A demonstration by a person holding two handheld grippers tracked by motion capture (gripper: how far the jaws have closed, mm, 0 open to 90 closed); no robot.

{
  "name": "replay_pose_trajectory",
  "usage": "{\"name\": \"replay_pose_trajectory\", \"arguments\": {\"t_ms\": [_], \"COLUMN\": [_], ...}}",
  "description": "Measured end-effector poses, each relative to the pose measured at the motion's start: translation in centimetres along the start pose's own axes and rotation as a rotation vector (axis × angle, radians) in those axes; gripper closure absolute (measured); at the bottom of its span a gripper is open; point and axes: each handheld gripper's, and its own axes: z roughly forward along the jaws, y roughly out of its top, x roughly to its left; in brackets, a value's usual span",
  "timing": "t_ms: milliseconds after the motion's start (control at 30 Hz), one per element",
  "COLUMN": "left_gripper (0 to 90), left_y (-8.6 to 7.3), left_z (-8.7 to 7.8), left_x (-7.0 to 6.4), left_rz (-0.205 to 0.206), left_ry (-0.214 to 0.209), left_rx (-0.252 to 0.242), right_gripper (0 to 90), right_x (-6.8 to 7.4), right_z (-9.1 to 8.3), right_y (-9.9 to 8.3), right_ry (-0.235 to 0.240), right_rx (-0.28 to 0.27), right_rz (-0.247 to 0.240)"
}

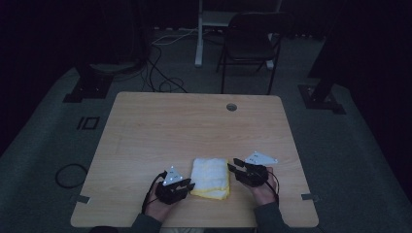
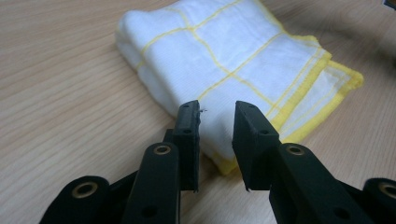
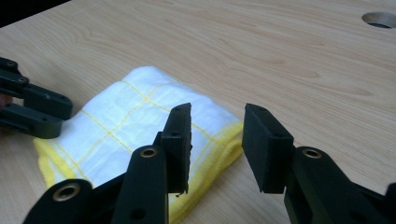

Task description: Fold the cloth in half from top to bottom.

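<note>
Here, the folded white cloth with yellow grid lines and yellow hem [image 1: 210,178] lay near the wooden table's [image 1: 194,121] 6 o'clock edge. Left gripper [image 1: 186,186] at its 9 o'clock, right gripper [image 1: 233,165] at 3 o'clock, both spread, holding nothing. Tabletop toward 12 o'clock stood open.

High view very dim, murky — gripper views bright, nearest parts soft.

The right gripper [image 3: 215,140] hangs with jaws parted over the yellow-edged end of a folded white cloth [image 3: 126,126] lying on the wooden table [image 3: 289,60]. The left gripper [image 3: 63,114] touches the cloth's far side. A round hole [image 3: 379,19] sits near the table's far edge.
</note>
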Motion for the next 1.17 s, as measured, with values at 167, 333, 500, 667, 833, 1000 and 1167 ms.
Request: {"name": "replay_pose_trajectory", "arguments": {"t_ms": [167,333,500,667,833,1000,1167], "left_gripper": [70.8,70.7,70.7,70.7,70.7,70.7,70.7], "left_y": [0.1,0.3,0.5,0.5,0.5,0.5,0.4], "left_z": [-0.6,-1.1,-1.8,-2.1,-2.7,-3.5,-4.1], "left_x": [0.4,1.5,2.9,4.2,5.6,6.7,7.7], "left_rz": [-0.01,-0.028,-0.053,-0.084,-0.134,-0.171,-0.204], "left_ry": [0.016,0.057,0.1,0.129,0.156,0.171,0.185], "left_rx": [-0.028,-0.05,-0.069,-0.077,-0.094,-0.109,-0.124], "right_gripper": [62.0,61.7,61.6,60.5,59.9,59.9,59.9], "right_x": [-0.8,-1.7,-2.7,-3.6,-4.7,-5.8,-6.7], "right_z": [-0.1,0.1,0.3,0.3,0.1,-0.6,-0.8], "right_y": [-0.6,-1.4,-2.2,-2.4,-2.7,-3.0,-3.2], "right_ry": [-0.018,-0.038,-0.067,-0.098,-0.131,-0.162,-0.194], "right_rx": [0.005,0.015,0.033,0.048,0.052,0.043,0.056], "right_rz": [0.03,0.056,0.085,0.093,0.114,0.145,0.156]}}
